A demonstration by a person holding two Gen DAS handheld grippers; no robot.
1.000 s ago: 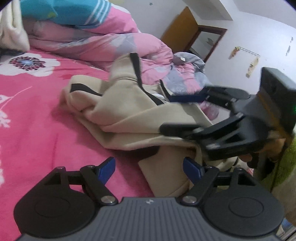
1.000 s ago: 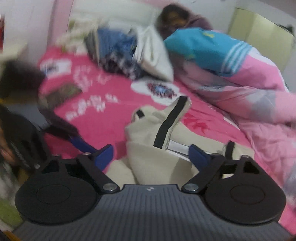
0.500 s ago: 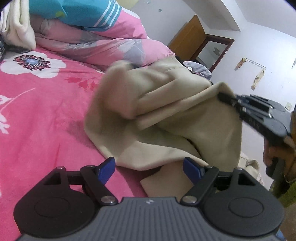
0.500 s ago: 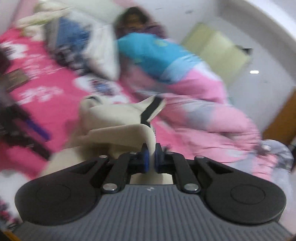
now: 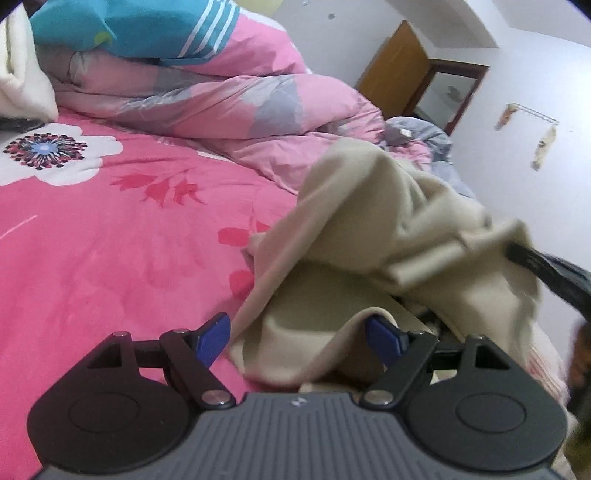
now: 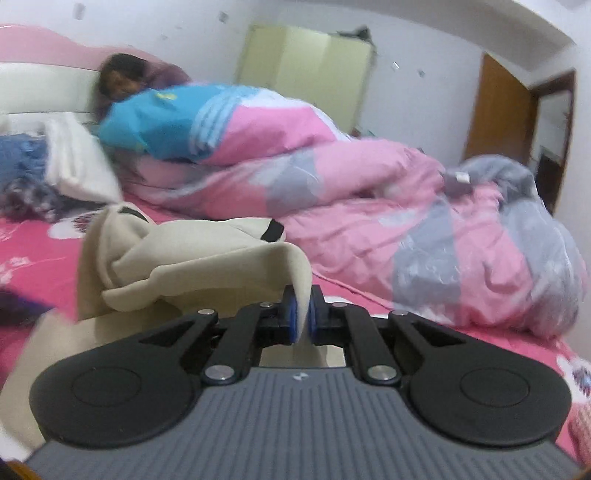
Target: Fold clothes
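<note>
The beige garment [image 5: 373, 221] is lifted in a bunched heap above the near edge of the bed [image 5: 110, 240], its lower folds drooping onto the pink flowered sheet and one loose flap hanging between the fingers of the left gripper [image 5: 299, 338]. A black strip of trim shows on the garment in the right wrist view [image 6: 273, 229]. The right gripper [image 6: 302, 314] has its jaws closed on a fold of the garment's edge, the cloth pinched between the blue pads [image 6: 291, 314]; in the left wrist view that gripper comes in from the right edge [image 5: 546, 269], and the cloth hangs from its tip. The left gripper's jaws stand wide open, with beige cloth lying in the gap but neither blue pad pressing on it. Behind the garment a pink and grey quilt [image 6: 406, 206] is piled along the bed, with a teal striped piece [image 5: 140, 29] on top and a white pillow [image 6: 74, 158] to the left. A person [image 6: 122, 79] lies blurred at the headboard. A wooden door [image 5: 395, 70] stands open in the far wall.
</note>
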